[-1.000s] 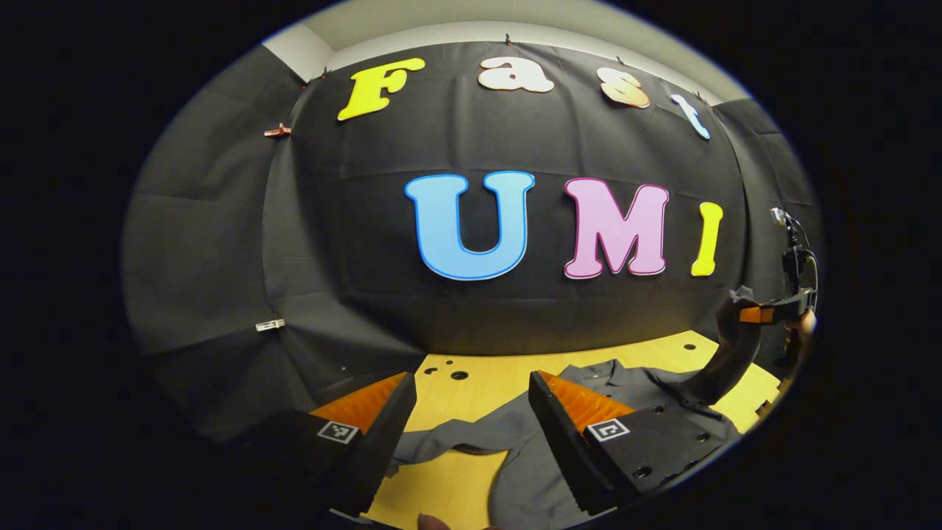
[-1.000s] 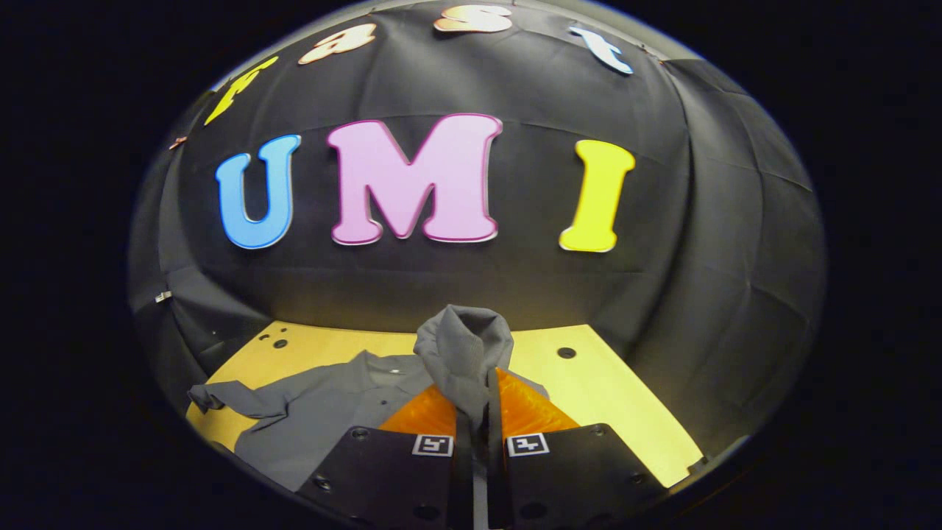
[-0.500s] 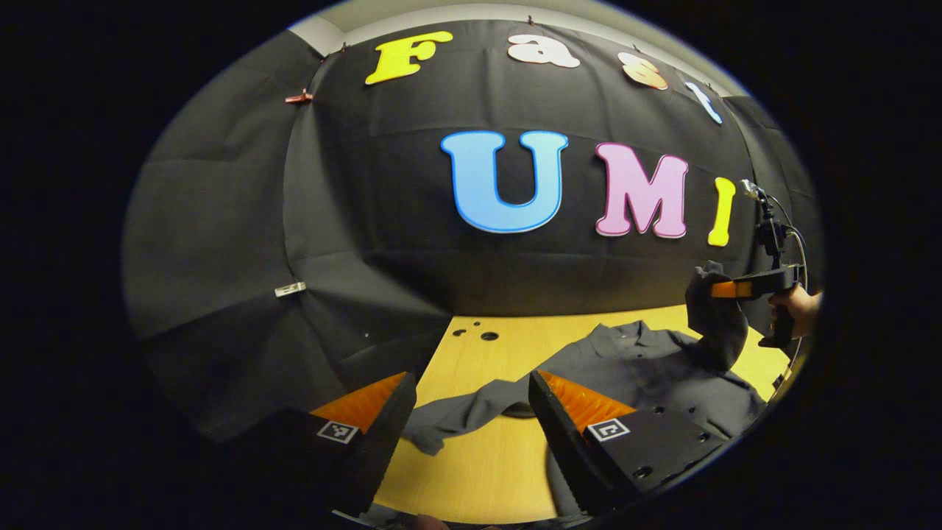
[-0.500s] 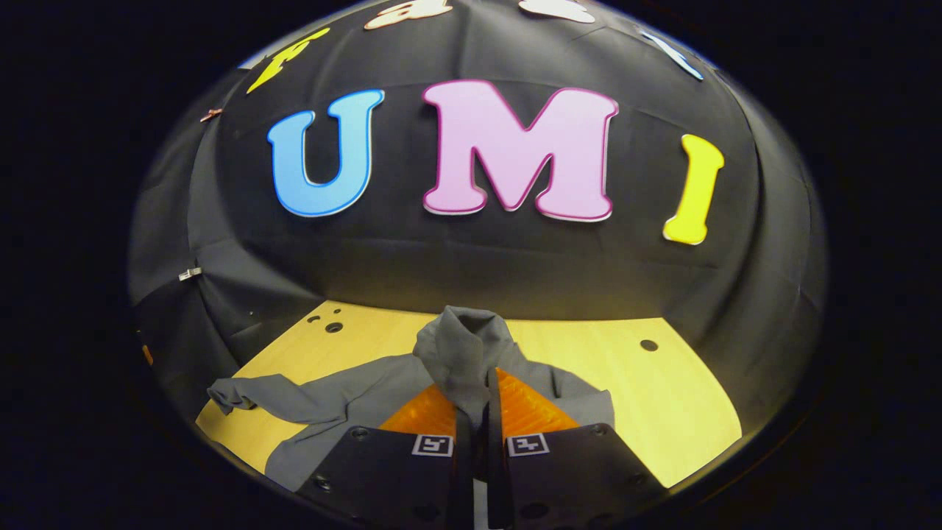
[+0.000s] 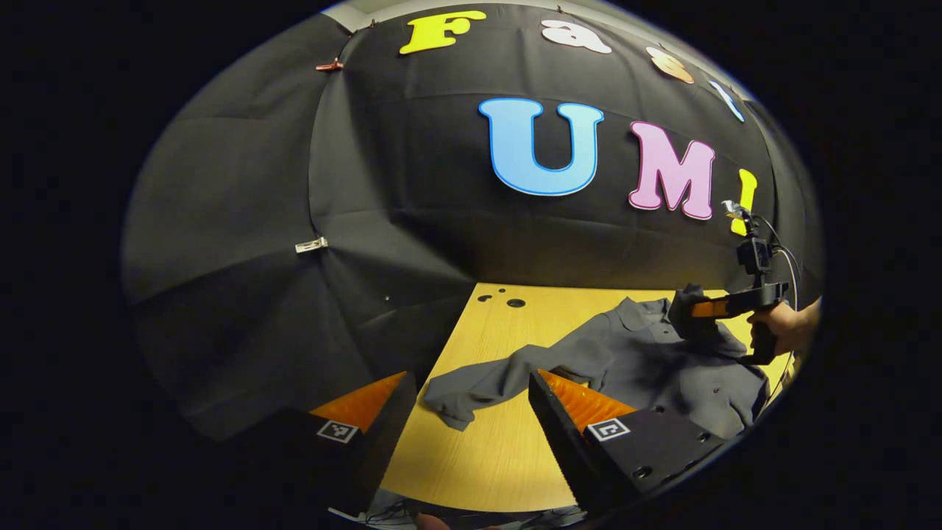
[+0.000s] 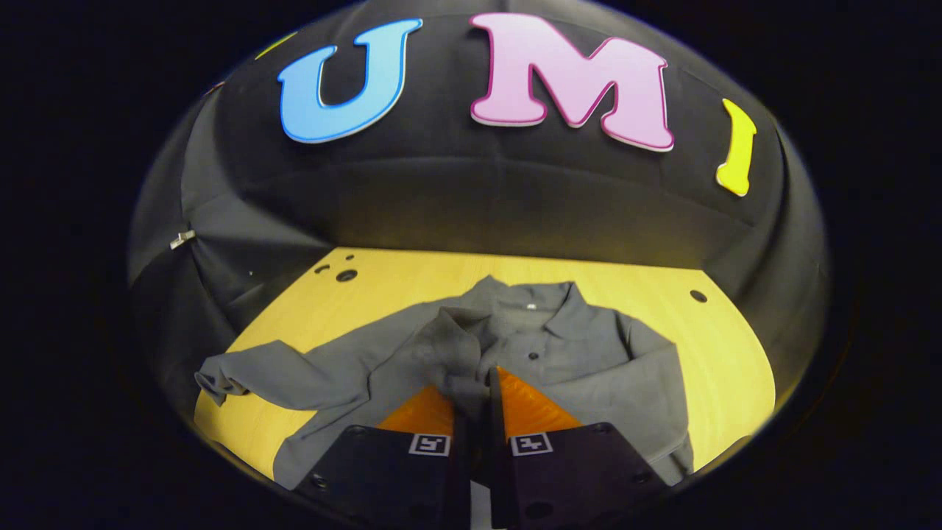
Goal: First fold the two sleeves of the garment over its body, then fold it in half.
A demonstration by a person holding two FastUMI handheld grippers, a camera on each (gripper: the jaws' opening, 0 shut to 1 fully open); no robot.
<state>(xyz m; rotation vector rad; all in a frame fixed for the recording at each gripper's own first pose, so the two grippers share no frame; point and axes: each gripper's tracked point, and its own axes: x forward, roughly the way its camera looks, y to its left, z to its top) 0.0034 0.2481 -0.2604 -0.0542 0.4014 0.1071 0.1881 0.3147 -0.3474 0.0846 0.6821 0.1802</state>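
Grey shirt point(image 6: 559, 353) lies collar-up toward the table's point(image 6: 721, 346) far edge, spread over the middle. Right gripper point(image 6: 478, 397): fingers together, clamped on the right sleeve point(image 6: 449, 346), which is drawn over the shirt's body. Left sleeve point(image 5: 486, 379) lies stretched toward the table's left edge. Left gripper point(image 5: 471, 412): fingers apart, holding nothing, above the near left corner. A hand point(image 5: 784, 327) holds the right gripper.

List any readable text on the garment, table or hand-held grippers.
Garment: collar tag, too small to read.
Left hand-held gripper: square coded markers, no readable words.
Right hand-held gripper: same kind of pattern squares, no words.
Table: none.
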